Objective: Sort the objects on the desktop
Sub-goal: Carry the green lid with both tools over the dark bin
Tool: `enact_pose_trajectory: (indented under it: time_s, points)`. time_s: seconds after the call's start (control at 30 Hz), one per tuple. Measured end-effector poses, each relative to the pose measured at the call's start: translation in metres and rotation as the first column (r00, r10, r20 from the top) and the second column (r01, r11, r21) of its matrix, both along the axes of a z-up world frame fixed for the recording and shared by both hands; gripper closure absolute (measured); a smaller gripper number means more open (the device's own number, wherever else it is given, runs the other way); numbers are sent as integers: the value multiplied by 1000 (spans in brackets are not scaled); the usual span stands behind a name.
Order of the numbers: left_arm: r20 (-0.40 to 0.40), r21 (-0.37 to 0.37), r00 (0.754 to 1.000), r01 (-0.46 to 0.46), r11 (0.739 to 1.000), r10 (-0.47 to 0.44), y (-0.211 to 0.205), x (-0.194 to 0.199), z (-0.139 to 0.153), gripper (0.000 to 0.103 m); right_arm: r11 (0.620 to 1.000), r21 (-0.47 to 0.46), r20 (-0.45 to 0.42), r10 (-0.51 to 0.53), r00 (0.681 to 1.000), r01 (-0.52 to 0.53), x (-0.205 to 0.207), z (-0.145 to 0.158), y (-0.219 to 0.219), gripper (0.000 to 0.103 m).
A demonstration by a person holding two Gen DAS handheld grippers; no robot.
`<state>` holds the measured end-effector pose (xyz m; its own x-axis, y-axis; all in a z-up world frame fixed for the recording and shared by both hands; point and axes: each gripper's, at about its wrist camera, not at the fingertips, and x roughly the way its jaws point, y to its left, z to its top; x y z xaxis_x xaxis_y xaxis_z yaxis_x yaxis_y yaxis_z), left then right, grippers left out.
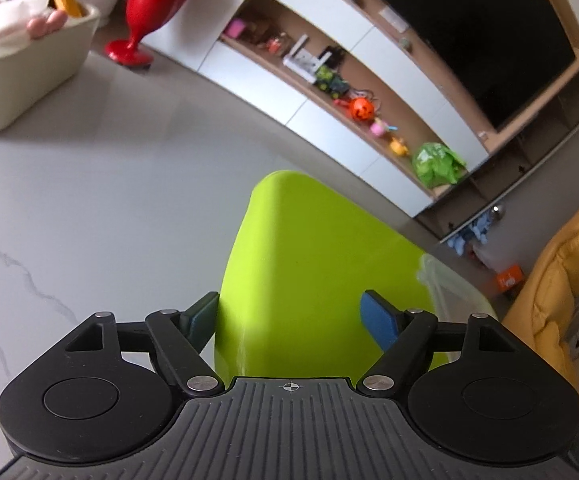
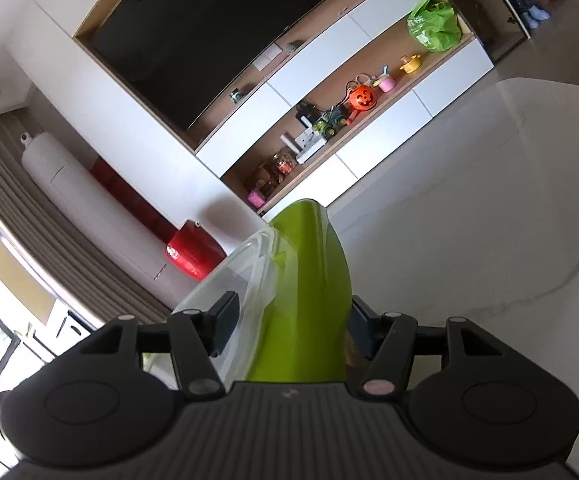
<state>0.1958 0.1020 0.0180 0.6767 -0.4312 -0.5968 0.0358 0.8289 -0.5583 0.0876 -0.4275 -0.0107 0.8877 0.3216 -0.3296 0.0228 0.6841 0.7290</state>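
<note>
A lime-green container (image 1: 309,272) with a clear plastic lid or rim (image 1: 445,284) fills the middle of the left wrist view, tilted above the grey marble table (image 1: 109,200). My left gripper (image 1: 293,324) is shut on it, one blue pad on each side. In the right wrist view the same green container (image 2: 313,292) and its clear part (image 2: 241,268) sit between the fingers of my right gripper (image 2: 293,324), which is shut on its edge. Both grippers hold it in the air.
A beige bin (image 1: 21,76) with a white cloth and an orange item stands at the table's far left. A red goblet-shaped vase (image 1: 149,4) stands behind it. A wall unit with toys (image 1: 353,108) and a yellow chair (image 1: 561,276) lie beyond the table.
</note>
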Motion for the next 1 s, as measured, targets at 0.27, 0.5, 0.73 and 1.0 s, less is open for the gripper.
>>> enact_pose_trajectory:
  time_s: [0.27,0.5,0.73,1.0]
  points:
    - [30,-29,997,-69,997,70,16,-37,5,10,995,-58,45,-84,995,86,-39,1,-1,28]
    - [43,-165,992,-109,980,117,29,-113,-12,10,987,-100,89,-115,989,124,-94,-1,1,33]
    - [-87,-63,992,85,994,-90,-6,-135,-37,10,996,-83,20,41,999,-39,-126,-13,10,33]
    - [-74,-158,997,0,987,-12,-6,-130,-40,10,995,-83,88,60,994,-53,-132,3,25,30]
